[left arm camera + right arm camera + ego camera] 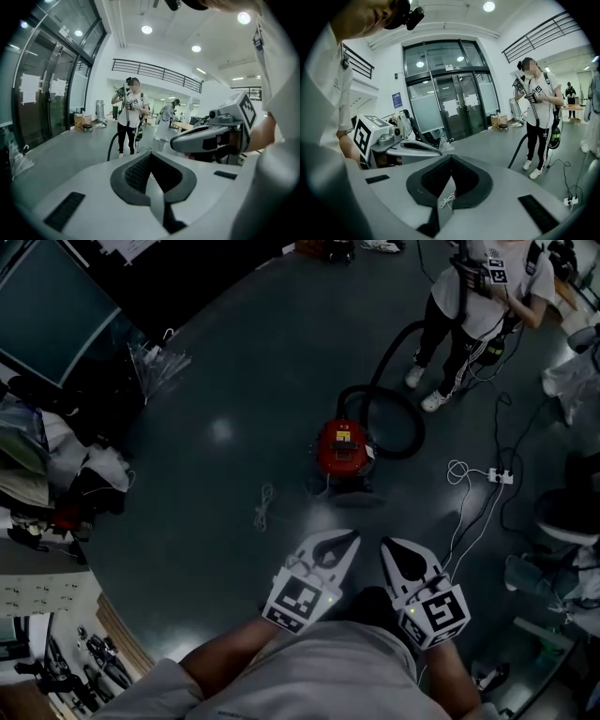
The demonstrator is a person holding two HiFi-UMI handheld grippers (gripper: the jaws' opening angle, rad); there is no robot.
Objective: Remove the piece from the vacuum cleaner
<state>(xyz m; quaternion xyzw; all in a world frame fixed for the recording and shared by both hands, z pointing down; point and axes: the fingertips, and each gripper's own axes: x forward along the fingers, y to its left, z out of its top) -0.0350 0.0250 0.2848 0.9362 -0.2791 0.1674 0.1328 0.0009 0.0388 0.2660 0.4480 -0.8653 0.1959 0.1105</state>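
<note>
A person (473,306) in a white shirt and black striped trousers stands on the dark floor (234,390). A white power strip (500,476) with a looped cable lies near their feet. A small white cord (264,505) lies loose farther left. Glass doors (454,108) line the far wall.

**Left claw shut and empty, person with hose ahead**

The left gripper (151,154) has its jaws closed tip to tip, with nothing between them. Beyond the tips and well apart, a person (130,112) stands with a black hose (111,144) curving down alongside. Just right of the claw sits the right gripper (183,143) with its marker cube (244,111). Glass doors (51,98) stand far left.
</note>
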